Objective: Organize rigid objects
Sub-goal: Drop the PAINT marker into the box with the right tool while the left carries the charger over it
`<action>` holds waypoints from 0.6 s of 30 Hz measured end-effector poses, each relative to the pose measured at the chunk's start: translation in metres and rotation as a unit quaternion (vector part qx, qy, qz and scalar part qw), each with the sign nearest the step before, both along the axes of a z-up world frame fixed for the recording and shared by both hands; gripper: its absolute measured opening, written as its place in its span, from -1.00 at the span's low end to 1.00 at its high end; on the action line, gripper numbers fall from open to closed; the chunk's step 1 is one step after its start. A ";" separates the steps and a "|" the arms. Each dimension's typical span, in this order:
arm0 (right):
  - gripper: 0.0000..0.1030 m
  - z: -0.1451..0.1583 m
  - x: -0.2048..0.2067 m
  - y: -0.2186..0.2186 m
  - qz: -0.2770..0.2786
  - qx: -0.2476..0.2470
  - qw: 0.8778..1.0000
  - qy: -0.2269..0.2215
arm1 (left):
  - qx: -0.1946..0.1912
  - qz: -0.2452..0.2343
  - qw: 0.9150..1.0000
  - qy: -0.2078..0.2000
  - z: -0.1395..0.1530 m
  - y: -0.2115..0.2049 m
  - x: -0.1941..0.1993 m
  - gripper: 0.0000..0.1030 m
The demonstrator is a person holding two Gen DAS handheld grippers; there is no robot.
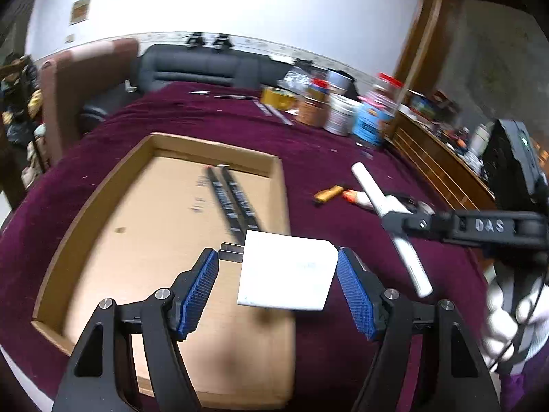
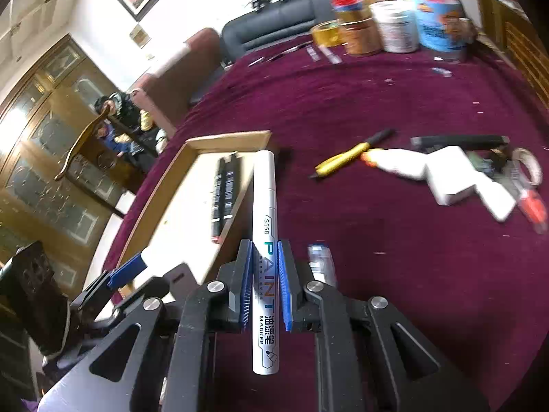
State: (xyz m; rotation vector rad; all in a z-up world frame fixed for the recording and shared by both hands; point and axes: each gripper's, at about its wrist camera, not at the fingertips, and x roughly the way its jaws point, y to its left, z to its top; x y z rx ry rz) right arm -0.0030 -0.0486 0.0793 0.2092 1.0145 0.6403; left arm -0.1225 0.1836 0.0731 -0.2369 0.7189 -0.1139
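Cardboard tray (image 1: pixel 103 185) sits on the maroon tablecloth (image 1: pixel 308 144) under my left gripper (image 1: pixel 278 283), and I'm seeing its blue pads (image 1: pixel 200 290) spread wide with a white charger block (image 1: pixel 286 271) between them; the right pad looks to be touching the block's edge, the left pad stands apart from it, so I call the jaws open; whether the block rests on the tray floor or hangs above it I cannot tell, the frame is smeared; two black strips (image 1: pixel 231 199) lie side by side inside the tray, running toward its far wall; over on my right gripper (image 2: pixel 266 285), the blue pads are pressed tight on a white paint marker (image 2: pixel 264 250), barrel pointing forward, lettering readable, its tip over the near corner of the tray (image 2: pixel 226 137); from the left wrist view that same marker (image 1: pixel 370 189) crosses above the cloth to the right of the tray; loose on the cloth beyond, a yellow pen (image 2: pixel 350 154) lies beside an orange-tipped white piece (image 2: pixel 394 163), with white blocks (image 2: pixel 453 178) and a roll of tape (image 2: pixel 530 168) further right; jars and tubs (image 2: pixel 398 27) crowd the far edge of the table, blurred.
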 end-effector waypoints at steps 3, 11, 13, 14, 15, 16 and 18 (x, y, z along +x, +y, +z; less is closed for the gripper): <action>-0.76 -0.005 0.003 0.027 0.022 0.007 1.000 0.011 | 0.001 0.020 1.000 0.003 -0.001 0.022 0.000 0.27; -0.76 -0.034 0.025 0.125 0.100 0.004 0.993 0.063 | 0.008 0.066 0.998 0.009 -0.010 0.076 0.015 0.27; -0.76 -0.042 0.031 0.151 0.116 -0.006 0.991 0.072 | 0.006 0.073 0.997 0.014 -0.014 0.088 0.018 0.27; -0.76 -0.047 0.035 0.162 0.121 -0.011 0.990 0.076 | 0.006 0.075 0.997 0.016 -0.016 0.093 0.019 0.27; -0.76 -0.051 0.038 0.172 0.124 -0.015 0.989 0.082 | 0.006 0.077 0.997 0.018 -0.017 0.096 0.020 0.27; -0.76 -0.057 0.042 0.183 0.127 -0.019 0.987 0.095 | 0.005 0.078 0.997 0.019 -0.019 0.099 0.022 0.27; -0.76 -0.067 0.050 0.201 0.126 -0.040 0.986 0.098 | 0.004 0.081 0.996 0.023 -0.021 0.104 0.024 0.27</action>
